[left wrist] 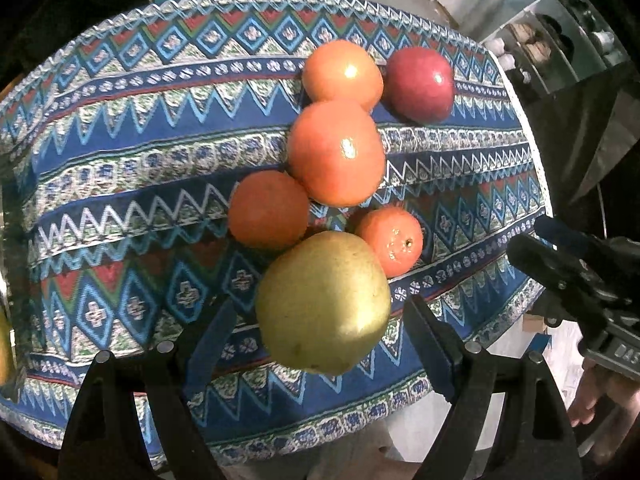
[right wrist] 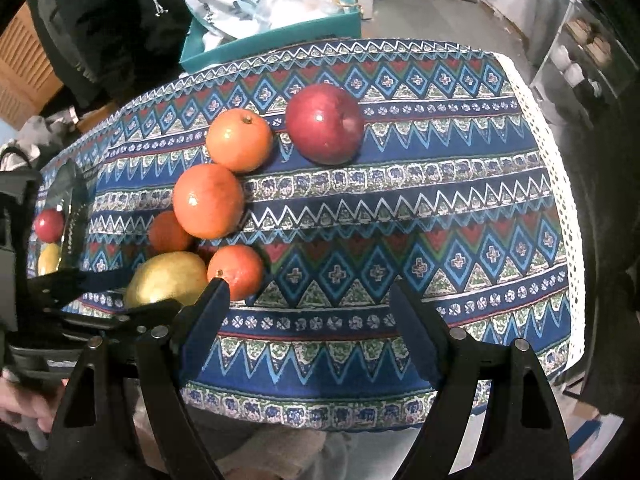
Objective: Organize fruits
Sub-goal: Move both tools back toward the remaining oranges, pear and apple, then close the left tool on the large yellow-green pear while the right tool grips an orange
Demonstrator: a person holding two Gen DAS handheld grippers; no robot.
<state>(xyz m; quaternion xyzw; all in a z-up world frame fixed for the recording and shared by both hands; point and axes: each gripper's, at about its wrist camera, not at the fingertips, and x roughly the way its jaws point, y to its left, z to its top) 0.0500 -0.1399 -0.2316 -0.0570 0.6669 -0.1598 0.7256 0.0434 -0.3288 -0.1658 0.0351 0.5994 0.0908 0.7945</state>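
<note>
Six fruits on patterned tablecloth [right wrist: 400, 208], teal box [right wrist: 256, 46] behind; both tongs [left wrist: 320, 320] [right wrist: 310, 308] wide.

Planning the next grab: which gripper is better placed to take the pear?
Left. Its gripper is open with the pear between its fingers; the right gripper is open over bare cloth, beside the pear.

We see the pear [right wrist: 166, 278] partly hidden behind the left tongs [right wrist: 120, 300], one small orange [right wrist: 168, 232] tucked behind a larger one [right wrist: 208, 200], shelf items [left wrist: 532, 40] too blurred to identify
</note>
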